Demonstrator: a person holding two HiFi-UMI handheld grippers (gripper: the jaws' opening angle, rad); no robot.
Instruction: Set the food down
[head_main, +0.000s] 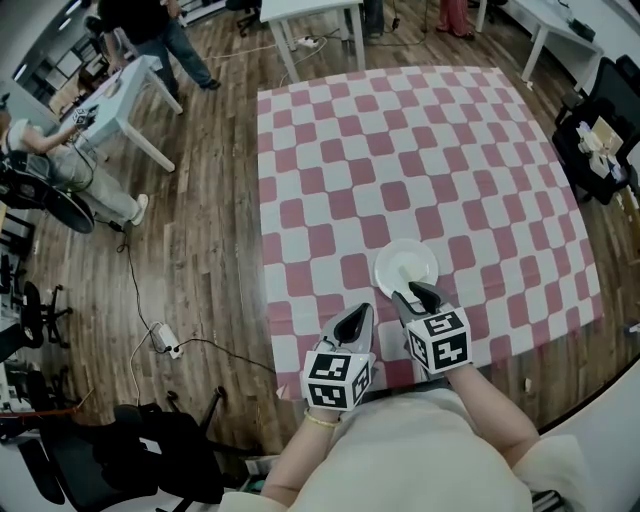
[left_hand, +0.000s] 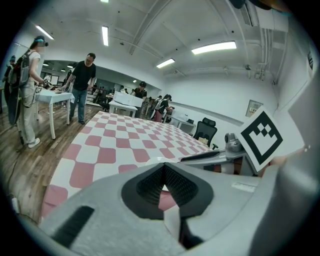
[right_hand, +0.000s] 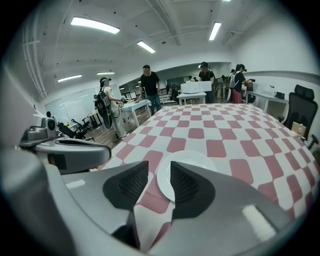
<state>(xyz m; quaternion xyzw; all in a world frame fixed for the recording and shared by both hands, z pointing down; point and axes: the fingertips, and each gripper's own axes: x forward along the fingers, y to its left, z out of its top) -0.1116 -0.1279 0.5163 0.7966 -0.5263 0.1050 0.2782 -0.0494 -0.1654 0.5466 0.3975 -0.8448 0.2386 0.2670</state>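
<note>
Left tongs (head_main: 357, 313) are pinched together at the tips with nothing caught in them, as the left gripper view (left_hand: 164, 169) shows plainly. They hang over the pink-and-white checked cloth (head_main: 470, 170) that covers the worktop (head_main: 330, 160), close to its near edge. Right tongs (head_main: 408, 293) sit just beside them, jaws standing apart with only open air in the gap (right_hand: 159, 172). Their tips reach over the near rim of a white plate (head_main: 392, 260) that lies flat on the cloth towards the near side of the worktop. Whether they touch the rim I cannot tell. From the right gripper view the plate (right_hand: 192, 161) shows beyond the gap, partly tucked behind one jaw, and looks plain white. From the head view there is a paler streak across it, and I cannot make out whether that is food. The left tongs are clear of the plate, off to its left. Beyond the worktop, on the wooden floor (head_main: 200, 220), a standing person (head_main: 150, 25) is next to a small white table (head_main: 125, 95). Another person (head_main: 45, 160) sits near its end. A power strip (head_main: 163, 340) with its cable lies on the floor off the worktop's near left corner.
</note>
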